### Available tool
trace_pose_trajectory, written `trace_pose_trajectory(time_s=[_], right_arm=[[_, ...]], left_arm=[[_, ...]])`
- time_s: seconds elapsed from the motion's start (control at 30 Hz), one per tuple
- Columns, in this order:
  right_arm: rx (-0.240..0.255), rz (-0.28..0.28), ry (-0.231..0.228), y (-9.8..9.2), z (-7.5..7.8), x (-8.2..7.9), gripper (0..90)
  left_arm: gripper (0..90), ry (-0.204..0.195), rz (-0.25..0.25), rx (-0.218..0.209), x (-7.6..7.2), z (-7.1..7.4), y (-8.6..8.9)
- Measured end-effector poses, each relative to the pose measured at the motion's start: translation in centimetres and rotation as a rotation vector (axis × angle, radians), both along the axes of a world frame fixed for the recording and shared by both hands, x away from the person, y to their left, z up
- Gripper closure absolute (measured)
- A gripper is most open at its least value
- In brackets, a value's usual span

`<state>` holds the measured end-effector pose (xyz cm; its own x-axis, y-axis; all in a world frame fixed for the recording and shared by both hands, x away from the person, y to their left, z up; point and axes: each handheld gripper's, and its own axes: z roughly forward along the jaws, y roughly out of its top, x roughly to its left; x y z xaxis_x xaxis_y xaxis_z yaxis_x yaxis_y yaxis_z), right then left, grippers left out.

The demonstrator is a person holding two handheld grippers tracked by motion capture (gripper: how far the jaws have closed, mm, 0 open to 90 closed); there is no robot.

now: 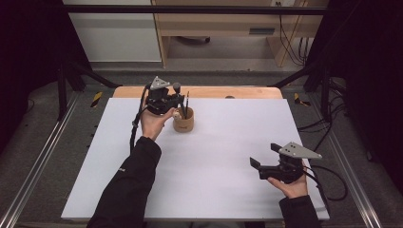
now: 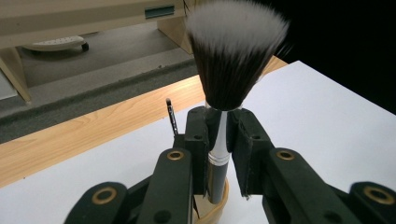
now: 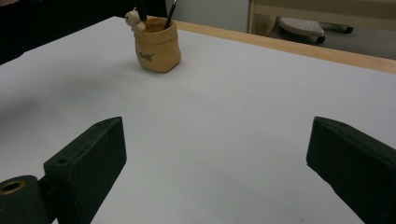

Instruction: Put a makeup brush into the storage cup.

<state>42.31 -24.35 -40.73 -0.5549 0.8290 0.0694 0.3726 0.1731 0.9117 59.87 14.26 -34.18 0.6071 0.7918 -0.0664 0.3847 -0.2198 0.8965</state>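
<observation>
Dim, soft-focus — dark surrounds

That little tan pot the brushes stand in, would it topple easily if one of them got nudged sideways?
Probably, yes. The pot is small and looks light, so it may slide or tip. The big makeup brush, held in the left gripper, stands far taller than the rim, so a sideways tug would lever on it. Its squat, sack-like shape should steady it a little.

A lab: white-topped table inside black framing, cables along the floor.
</observation>
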Motion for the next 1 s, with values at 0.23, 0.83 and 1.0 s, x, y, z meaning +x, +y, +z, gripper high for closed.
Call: trace_pose_trajectory(time_s=[0.23, 0.83, 1.0], right_arm=[[-0.002, 0.003, 0.002, 0.0, 0.0, 0.0, 5.5], [-0.003, 0.005, 0.005, 0.1, -0.1, 0.0, 5.4], [-0.005, 0.006, 0.006, 0.2, -0.1, 0.1, 5.4]], left_arm=[[76.5, 0.013, 0.011, 0.003, 0.6, -0.6, 0.1], [76.5, 0.021, 0.006, 0.046, 0.8, -1.8, -0.7], [76.5, 0.037, 0.012, 0.044, 0.9, -2.5, -0.4]])
